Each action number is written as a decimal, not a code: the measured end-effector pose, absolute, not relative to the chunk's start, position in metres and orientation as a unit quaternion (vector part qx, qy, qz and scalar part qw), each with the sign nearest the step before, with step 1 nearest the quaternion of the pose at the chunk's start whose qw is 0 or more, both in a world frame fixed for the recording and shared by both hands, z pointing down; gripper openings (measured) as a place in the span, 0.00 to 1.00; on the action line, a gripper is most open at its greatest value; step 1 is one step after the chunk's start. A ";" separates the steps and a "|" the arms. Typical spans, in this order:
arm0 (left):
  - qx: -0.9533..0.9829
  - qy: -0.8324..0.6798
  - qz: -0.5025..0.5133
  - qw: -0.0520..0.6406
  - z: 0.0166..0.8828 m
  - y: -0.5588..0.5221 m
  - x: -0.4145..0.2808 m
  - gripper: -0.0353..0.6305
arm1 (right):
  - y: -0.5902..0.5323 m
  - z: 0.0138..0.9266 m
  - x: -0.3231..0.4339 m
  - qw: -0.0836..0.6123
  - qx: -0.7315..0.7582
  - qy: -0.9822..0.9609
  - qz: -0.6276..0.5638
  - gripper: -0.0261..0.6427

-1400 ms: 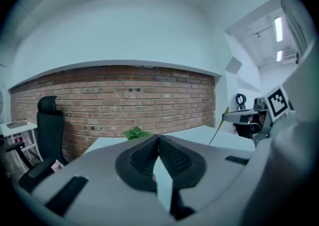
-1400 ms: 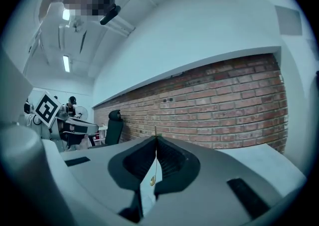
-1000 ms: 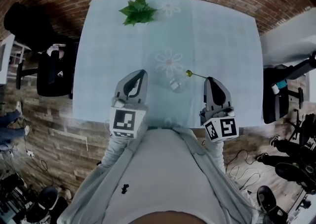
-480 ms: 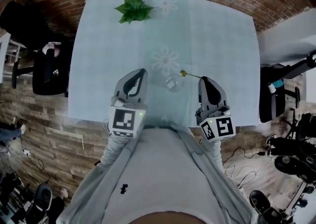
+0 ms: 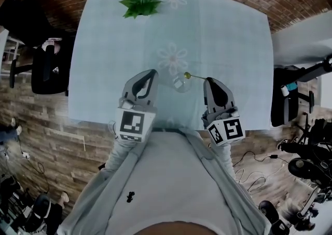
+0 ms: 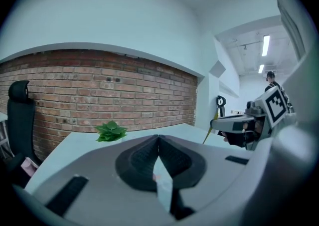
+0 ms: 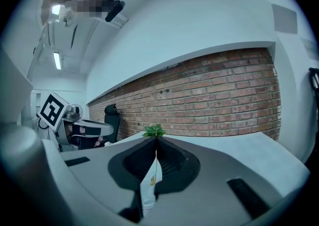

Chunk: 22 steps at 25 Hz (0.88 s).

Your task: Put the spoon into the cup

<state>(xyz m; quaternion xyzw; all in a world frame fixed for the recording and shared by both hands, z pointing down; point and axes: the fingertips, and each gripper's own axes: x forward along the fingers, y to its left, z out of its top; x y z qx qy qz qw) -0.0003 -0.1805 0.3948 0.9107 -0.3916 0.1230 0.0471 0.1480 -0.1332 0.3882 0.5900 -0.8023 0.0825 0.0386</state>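
Note:
A clear glass cup (image 5: 180,84) stands on the pale blue tablecloth (image 5: 233,37), near the table's front edge. My right gripper (image 5: 207,80) is shut on the handle of a thin gold spoon (image 5: 193,77). The spoon's bowl reaches left to just above the cup's right rim. In the right gripper view the spoon (image 7: 153,179) shows in the slit between the closed jaws (image 7: 156,140). My left gripper (image 5: 151,72) hovers left of the cup, apart from it. Its jaws (image 6: 158,136) meet at the tips with nothing held. From there the spoon (image 6: 206,135) appears as a thin yellow line.
A green leafy plant (image 5: 140,1) sits at the far edge of the table, by the brick wall. A black chair (image 5: 44,68) stands to the left of the table and more dark equipment (image 5: 285,99) to the right. The person's grey-clad body fills the bottom of the head view.
The spoon's bowl has edged a little left, closer to the cup's rim. Both grippers stay shut and nearly in place; the head view has shifted slightly.

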 end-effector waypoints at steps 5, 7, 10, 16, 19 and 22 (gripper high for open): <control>0.911 -0.388 0.130 0.054 0.403 -0.179 0.003 0.08 | -0.135 0.413 0.146 0.043 0.585 -0.802 0.114 0.07; 0.911 -0.386 0.133 0.058 0.407 -0.179 0.005 0.08 | -0.135 0.425 0.145 0.045 0.582 -0.801 0.129 0.07; 0.911 -0.383 0.138 0.062 0.413 -0.177 0.008 0.08 | -0.134 0.443 0.143 0.041 0.580 -0.798 0.156 0.07; 0.912 -0.378 0.147 0.068 0.422 -0.174 0.012 0.08 | -0.132 0.470 0.138 0.041 0.572 -0.796 0.192 0.07; 0.912 -0.376 0.151 0.069 0.425 -0.171 0.013 0.08 | -0.134 0.478 0.137 0.042 0.569 -0.797 0.199 0.07; 0.911 -0.376 0.154 0.072 0.429 -0.168 0.011 0.08 | -0.137 0.484 0.136 0.041 0.567 -0.797 0.204 0.07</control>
